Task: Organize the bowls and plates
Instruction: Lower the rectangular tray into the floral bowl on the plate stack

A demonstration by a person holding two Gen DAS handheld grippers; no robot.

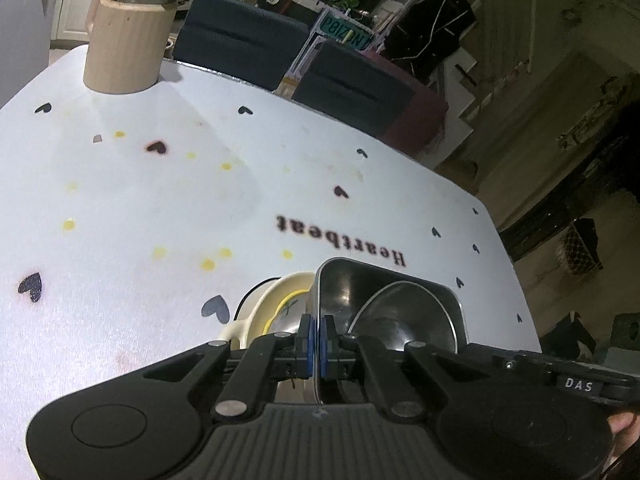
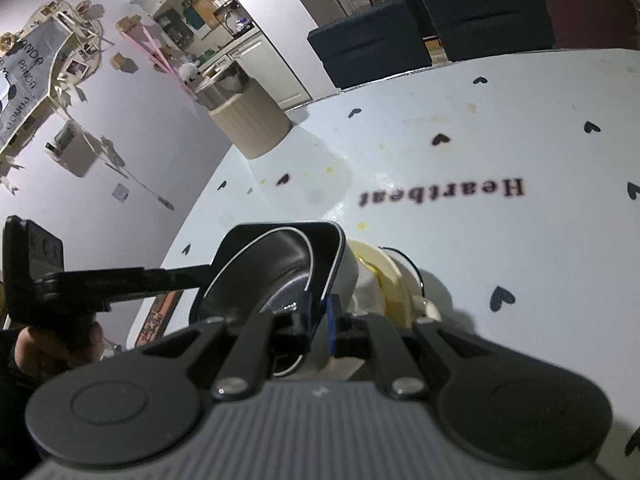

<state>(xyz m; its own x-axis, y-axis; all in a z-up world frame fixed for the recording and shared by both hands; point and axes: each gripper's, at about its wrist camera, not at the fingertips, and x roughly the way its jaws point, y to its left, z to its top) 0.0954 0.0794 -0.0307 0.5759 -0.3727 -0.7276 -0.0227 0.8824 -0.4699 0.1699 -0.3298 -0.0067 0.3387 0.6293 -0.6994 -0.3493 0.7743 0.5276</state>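
I have both sets of jaws clenched on one rim of the steel tray [image 1: 384, 296], the left gripper [image 1: 319, 336] and right gripper [image 2: 320, 320] side by side. It tilts above the table [image 1: 160, 200], touching the cream bowl [image 1: 276, 300].

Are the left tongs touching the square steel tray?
Touching. The left wrist view shows the left tongs with both blue pads closed on the rim of the square steel tray.
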